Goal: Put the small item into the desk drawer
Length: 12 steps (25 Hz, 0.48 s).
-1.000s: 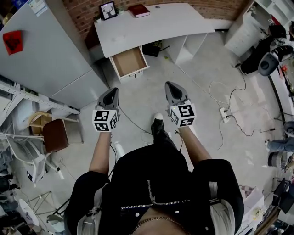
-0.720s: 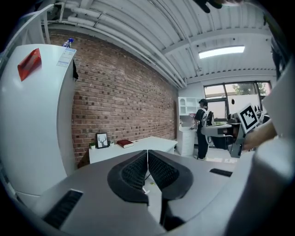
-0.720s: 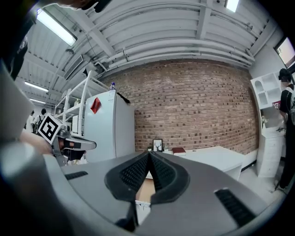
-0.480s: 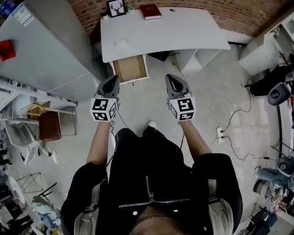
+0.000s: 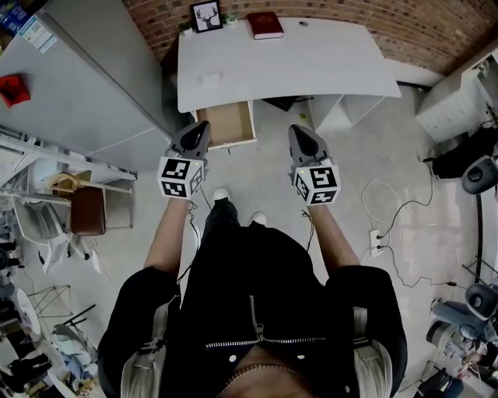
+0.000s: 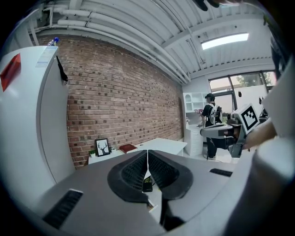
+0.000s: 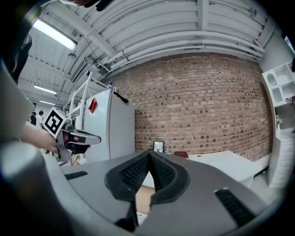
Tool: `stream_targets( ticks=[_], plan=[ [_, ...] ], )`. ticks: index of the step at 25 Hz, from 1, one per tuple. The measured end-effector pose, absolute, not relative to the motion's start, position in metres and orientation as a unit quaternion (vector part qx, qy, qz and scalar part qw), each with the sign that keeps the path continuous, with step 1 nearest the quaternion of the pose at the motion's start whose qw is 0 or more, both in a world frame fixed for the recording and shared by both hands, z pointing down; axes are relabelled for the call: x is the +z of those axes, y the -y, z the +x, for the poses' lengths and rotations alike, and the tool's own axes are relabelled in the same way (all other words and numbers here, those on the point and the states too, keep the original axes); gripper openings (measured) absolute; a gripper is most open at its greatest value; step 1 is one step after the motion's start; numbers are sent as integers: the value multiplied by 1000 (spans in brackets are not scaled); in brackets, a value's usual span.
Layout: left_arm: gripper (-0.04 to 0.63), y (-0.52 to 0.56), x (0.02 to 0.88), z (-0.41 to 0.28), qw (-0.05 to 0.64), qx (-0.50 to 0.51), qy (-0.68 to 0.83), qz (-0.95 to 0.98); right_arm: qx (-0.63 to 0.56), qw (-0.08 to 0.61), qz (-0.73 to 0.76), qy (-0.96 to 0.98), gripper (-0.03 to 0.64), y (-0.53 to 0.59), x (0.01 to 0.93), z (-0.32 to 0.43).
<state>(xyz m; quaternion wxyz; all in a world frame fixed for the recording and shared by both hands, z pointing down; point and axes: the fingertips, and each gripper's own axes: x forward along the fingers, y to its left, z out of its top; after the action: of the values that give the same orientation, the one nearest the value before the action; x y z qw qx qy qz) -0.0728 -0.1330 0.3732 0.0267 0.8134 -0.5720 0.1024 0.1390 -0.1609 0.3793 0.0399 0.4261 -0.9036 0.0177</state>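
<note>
**A:** What is the biggest thing in front of the person?

**B:** The white desk with the curved front edge (image 5: 311, 70). It spans the upper middle of the head view, against the brick wall. Below its left end, the open light-wood desk drawer (image 5: 226, 123) juts toward the person and shows only its bare wooden bottom.

**A:** And the grippers?

**B:** The left gripper (image 5: 200, 127) has its tip over the drawer's left edge in the picture. The right gripper (image 5: 300, 132) is off to the drawer's right, apart from it. In each gripper view the ribbed black jaws are pressed together at the tips, and I can make out nothing pinched between them.

**A:** So where is the small item?

**B:** It is in neither gripper. My best guess is the tiny pale roundish speck (image 5: 302, 23) on the desk near the top edge of the frame, just right of the dark red book (image 5: 264, 25). It is too small to tell what it is.

**A:** How would it handle?

**B:** Judging by its size, it is very light, probably stiff, and likely to skid on that smooth top. I'd come from above with the jaws spread only a little. Then I'd pinch gently across its narrowest width with the very tips, so it doesn't pop out sideways.
</note>
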Motion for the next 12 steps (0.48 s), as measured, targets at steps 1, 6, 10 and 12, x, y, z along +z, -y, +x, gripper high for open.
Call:
stream_targets(
  ticks=[1, 6, 10, 12],
  plan=[
    [22, 136, 374, -74, 26, 103, 572, 813, 18, 40, 426, 904, 7, 163, 380, 138],
    [23, 149, 374, -81, 24, 98, 575, 812, 18, 44, 420, 906, 7, 170, 383, 131],
    [23, 157, 378, -89, 25, 95, 575, 812, 19, 50, 417, 907, 8, 180, 386, 121],
    [23, 160, 380, -93, 26, 98, 574, 813, 21, 52, 415, 908, 8, 183, 387, 116]
  ],
)
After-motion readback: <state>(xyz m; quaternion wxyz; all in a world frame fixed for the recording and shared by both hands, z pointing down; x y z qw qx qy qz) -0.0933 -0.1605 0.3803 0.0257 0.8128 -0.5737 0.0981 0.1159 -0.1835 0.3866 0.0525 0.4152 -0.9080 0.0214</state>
